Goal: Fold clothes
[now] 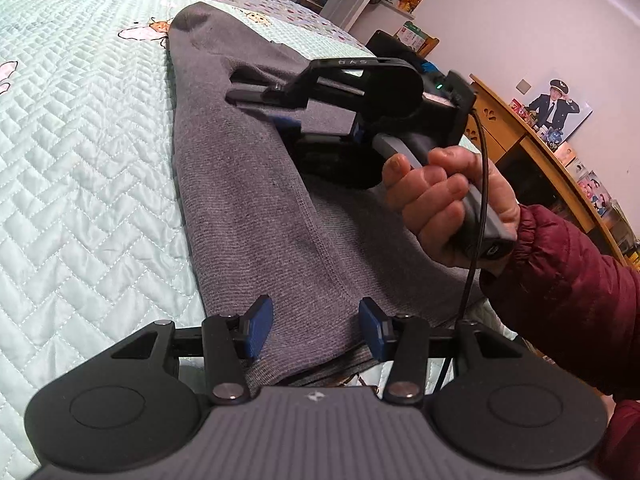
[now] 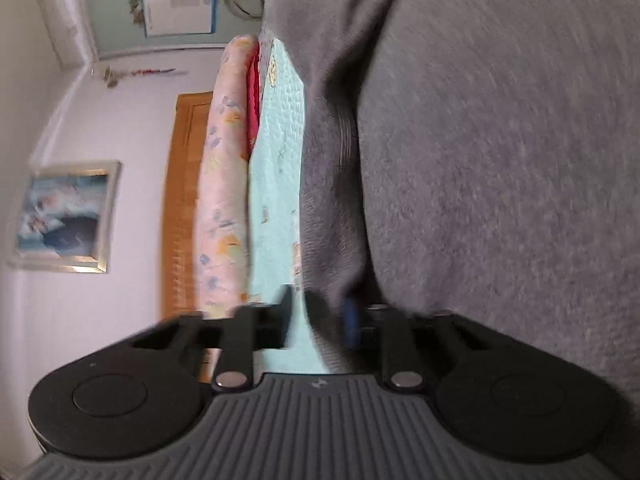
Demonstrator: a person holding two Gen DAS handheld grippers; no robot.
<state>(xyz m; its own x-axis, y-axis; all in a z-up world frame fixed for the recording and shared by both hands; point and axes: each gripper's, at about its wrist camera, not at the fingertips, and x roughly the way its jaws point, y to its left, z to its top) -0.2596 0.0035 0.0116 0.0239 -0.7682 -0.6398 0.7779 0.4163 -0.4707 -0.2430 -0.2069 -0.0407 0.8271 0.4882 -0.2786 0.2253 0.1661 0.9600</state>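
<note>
Knitwear, soft, limp and light, lies on the quilt (image 1: 80, 160): a grey garment (image 1: 248, 200). My left gripper (image 1: 316, 330) stands apart astride its near hem. My right gripper (image 2: 316, 316) is nearly together with a fold between its pads; whether it pinches I cannot tell, and hems seem the best holds.

The left camera looks down along the grey cloth (image 1: 248, 184) on the bed (image 1: 80, 168). The right camera, tipped sideways, sits very close to the same cloth (image 2: 500, 152).
</note>
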